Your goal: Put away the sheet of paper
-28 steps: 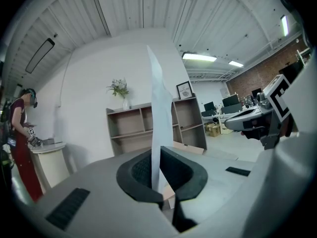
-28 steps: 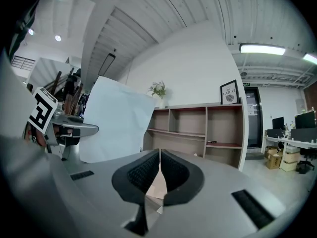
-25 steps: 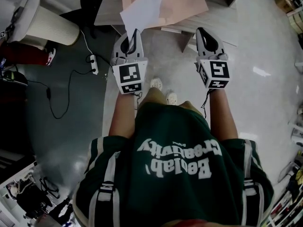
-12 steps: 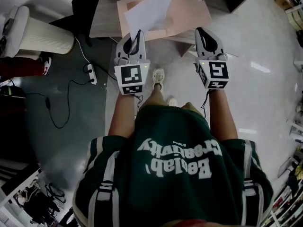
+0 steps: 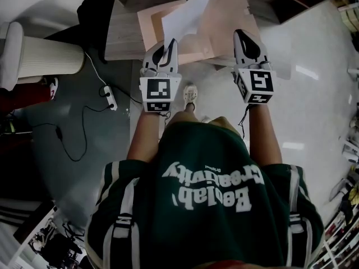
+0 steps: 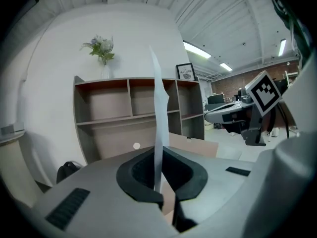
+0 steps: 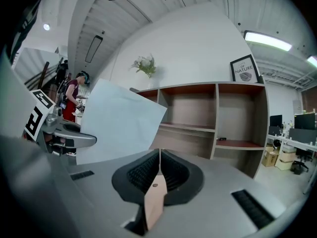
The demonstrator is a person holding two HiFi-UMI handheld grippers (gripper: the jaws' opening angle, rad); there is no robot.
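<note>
The white sheet of paper [image 5: 189, 13] is pinched at its lower corner by my left gripper [image 5: 169, 42], which is shut on it. In the left gripper view the sheet [image 6: 158, 118] stands edge-on, rising out of the closed jaws of my left gripper [image 6: 158, 185]. My right gripper [image 5: 241, 35] is shut on the edge of a pink folder [image 5: 221, 24] that lies open under the sheet. The right gripper view shows the folder's thin edge [image 7: 154, 200] clamped in my right gripper [image 7: 159, 167], with the paper [image 7: 116, 123] to its left.
A brown open shelf unit [image 6: 129, 113] stands ahead, with a vase of flowers [image 6: 102, 51] and a framed picture [image 6: 186, 72] on top. A wooden surface [image 5: 120, 38] lies below the folder. A white ribbed cylinder [image 5: 50, 55], power strip [image 5: 109, 94] and black bag [image 5: 98, 10] are at left.
The person has stepped forward, so the folder and wooden surface sit lower and nearer in the head view. Both grippers kept their grips, with the paper still above the folder.
</note>
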